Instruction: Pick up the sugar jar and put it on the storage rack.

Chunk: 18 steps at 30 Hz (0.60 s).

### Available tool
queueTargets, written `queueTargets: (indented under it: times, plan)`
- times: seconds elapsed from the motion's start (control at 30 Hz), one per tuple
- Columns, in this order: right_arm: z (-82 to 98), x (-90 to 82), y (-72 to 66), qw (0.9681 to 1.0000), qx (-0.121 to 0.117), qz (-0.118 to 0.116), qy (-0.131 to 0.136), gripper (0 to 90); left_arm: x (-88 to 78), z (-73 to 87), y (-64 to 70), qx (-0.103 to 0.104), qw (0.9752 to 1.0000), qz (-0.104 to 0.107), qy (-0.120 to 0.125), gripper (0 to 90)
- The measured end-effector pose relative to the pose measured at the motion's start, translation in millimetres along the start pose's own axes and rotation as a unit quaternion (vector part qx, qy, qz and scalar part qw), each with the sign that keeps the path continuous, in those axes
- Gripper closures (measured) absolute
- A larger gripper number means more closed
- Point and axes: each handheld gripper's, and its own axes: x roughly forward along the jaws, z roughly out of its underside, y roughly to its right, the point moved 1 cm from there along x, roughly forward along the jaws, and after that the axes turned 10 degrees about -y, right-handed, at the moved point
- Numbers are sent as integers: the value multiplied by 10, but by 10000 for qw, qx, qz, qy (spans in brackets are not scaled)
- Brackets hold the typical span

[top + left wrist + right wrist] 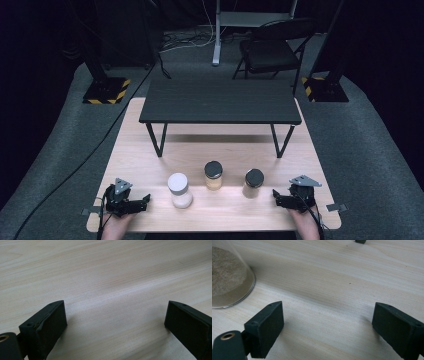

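My left gripper and right gripper spread, empty, over pale grained tabletop; glass jar of sandy powder beside mine, top cut off.

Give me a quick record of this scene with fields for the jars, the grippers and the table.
jars: white-lidded jar, black-lidded jar, second black-lidded jar, upright in a row
left gripper: open, empty, left of the row
right gripper: open, empty, beside the second black-lidded jar
surface: wooden table
behind: black shelf on the table
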Motion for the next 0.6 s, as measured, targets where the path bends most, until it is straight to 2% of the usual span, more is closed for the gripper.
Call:
queueTargets:
  times: [0.6]
  plan:
    - [1,-1,-3,10000,5,-5,-17,88,-7,9,-11,24,10000,36,2,37]
